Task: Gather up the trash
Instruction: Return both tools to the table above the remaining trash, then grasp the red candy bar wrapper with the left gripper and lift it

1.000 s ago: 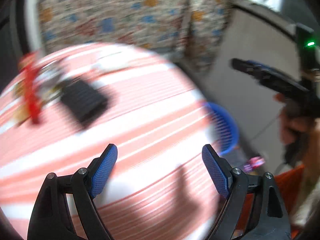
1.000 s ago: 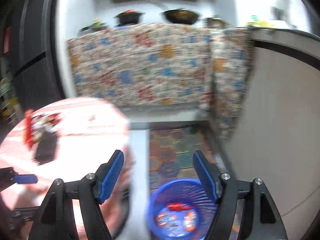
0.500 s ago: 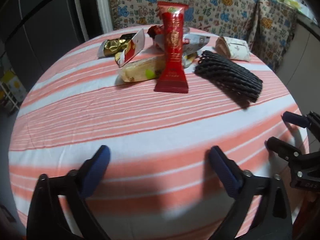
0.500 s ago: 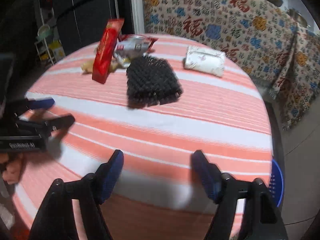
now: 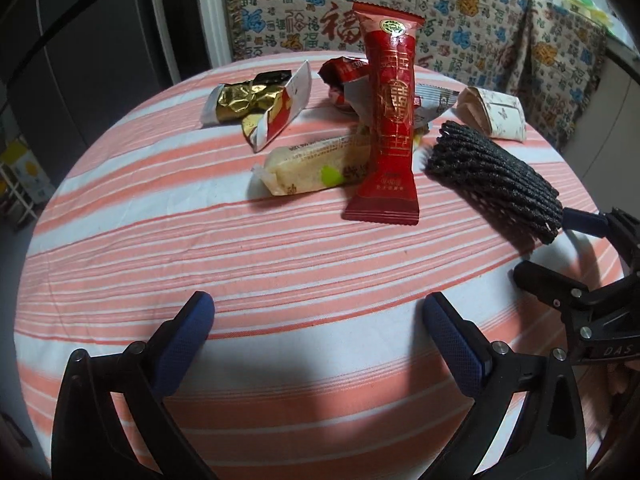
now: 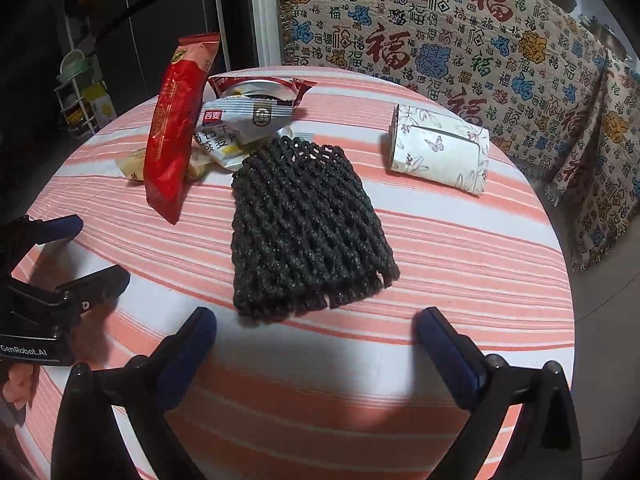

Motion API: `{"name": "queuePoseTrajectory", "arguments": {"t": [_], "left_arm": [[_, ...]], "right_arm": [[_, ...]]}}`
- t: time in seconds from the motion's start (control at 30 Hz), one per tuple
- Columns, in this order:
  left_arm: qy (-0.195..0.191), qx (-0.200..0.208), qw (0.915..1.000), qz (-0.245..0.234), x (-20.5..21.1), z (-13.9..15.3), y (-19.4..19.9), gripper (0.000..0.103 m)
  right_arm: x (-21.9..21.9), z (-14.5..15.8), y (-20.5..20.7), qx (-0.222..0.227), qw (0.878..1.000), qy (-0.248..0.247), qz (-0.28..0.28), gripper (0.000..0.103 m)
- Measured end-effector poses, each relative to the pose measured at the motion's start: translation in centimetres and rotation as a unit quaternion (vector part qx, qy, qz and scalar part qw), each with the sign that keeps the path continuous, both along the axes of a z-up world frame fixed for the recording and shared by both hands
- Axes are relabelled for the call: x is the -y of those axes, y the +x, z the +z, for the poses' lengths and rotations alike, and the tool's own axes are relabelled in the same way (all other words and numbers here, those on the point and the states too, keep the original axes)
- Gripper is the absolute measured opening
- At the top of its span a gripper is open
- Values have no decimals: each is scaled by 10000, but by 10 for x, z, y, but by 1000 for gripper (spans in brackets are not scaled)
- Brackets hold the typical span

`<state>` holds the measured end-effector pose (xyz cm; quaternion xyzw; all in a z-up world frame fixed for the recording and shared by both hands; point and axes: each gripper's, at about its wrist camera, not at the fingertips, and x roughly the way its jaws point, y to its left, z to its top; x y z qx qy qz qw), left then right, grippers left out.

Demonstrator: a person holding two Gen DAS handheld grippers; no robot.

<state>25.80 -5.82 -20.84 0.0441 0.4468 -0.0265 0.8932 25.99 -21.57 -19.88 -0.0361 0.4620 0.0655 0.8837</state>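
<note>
Trash lies at the far side of a round striped table (image 5: 200, 240): a tall red wrapper (image 5: 390, 120) leaning upright, a gold foil wrapper (image 5: 248, 98), a pale pastry packet (image 5: 316, 164), a white and grey packet (image 6: 244, 120) and a black foam net (image 6: 304, 224). My left gripper (image 5: 318, 308) hovers open over the near table, well short of the red wrapper. My right gripper (image 6: 316, 320) is just in front of the black net; its jaws are opening, with nothing between them. Each gripper shows at the edge of the other's view.
A floral tissue pack (image 6: 440, 152) lies at the table's far right. A patterned cloth (image 6: 440, 40) hangs behind the table. Dark cabinets (image 5: 80, 40) stand to the left, and the table edge drops to the floor (image 6: 600, 320) on the right.
Both views have swung from the floor and the blue basket onto the table, then crept closer to the trash. Both pairs of jaws stand wider than before.
</note>
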Motion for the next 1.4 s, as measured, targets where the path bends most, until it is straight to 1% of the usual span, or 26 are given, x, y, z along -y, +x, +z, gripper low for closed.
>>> {"name": "queuePoseTrajectory", "arguments": {"t": [0.27, 0.3, 0.37, 0.5, 0.57, 0.63, 0.67, 0.73, 0.77, 0.8, 0.83, 0.87, 0.9, 1.03, 1.1, 1.13, 1.2, 1.27, 1.33, 1.4], "left_arm": [[-16, 21, 10000, 14, -2, 1, -2, 102], [-28, 52, 10000, 21, -3, 3, -3, 99], [-86, 222, 9997, 1, -4, 12, -8, 94], [-379, 617, 9971, -215, 7, 43, -3, 94], [-369, 658, 9965, -363, 18, 55, 8, 91], [-263, 660, 9966, -418, 26, 56, 22, 85], [-207, 605, 9971, -410, 30, 54, 32, 79], [-243, 464, 9977, -424, 32, 48, 48, 70], [-243, 403, 9980, -429, 35, 45, 54, 61], [-230, 407, 9979, -448, 37, 43, 57, 47], [-215, 411, 9977, -499, 39, 42, 59, 37], [-179, 384, 9977, -530, 41, 41, 62, 17], [-220, 361, 9975, -563, 41, 41, 62, 15], [-613, 220, 9964, -542, 28, 50, 50, 11], [-820, 28, 9950, -570, 17, 59, 34, 11], [-852, -78, 9947, -578, 12, 63, 26, 11], [-819, -229, 9947, -577, -1, 70, 5, 11], [-639, -362, 9961, -489, -16, 71, -18, 11], [-510, -476, 9970, -333, -29, 64, -34, 12], [-330, -520, 9978, -231, -35, 51, -41, 13]], "right_arm": [[0, 0, 0, -5, 10000, -1, 0, 103], [0, 0, 0, -4, 10000, -1, -1, 103], [-1, 0, 0, -4, 10000, -1, -2, 103], [-1, -1, 0, -2, 10000, -7, -4, 103], [-1, -1, 1, -1, 10000, -7, -5, 103], [-1, -2, 0, 0, 10000, -7, -5, 103], [-1, -2, 1, 1, 10000, -7, -7, 103], [-2, -3, 0, 3, 10000, -4, -6, 103], [-2, -3, 1, 3, 10000, -8, -8, 103], [-2, -3, 1, 4, 10000, -9, -10, 103], [-2, -4, 0, 4, 10000, -8, -10, 103], [-2, -4, 1, 6, 10000, -11, -10, 103], [-2, -4, 1, 7, 10000, -10, -10, 103], [-2, -5, 0, 10, 10000, -13, -12, 103], [-2, -5, 1, 11, 10000, -11, -15, 103], [-2, -5, 1, 12, 10000, -10, -15, 103], [-3, -5, 1, 15, 10000, -13, -15, 103], [-3, -6, 1, 16, 10000, -16, -17, 103], [-4, -6, 1, 17, 10000, -24, -20, 103], [-4, -7, 1, 18, 10000, -22, -23, 103]]}}
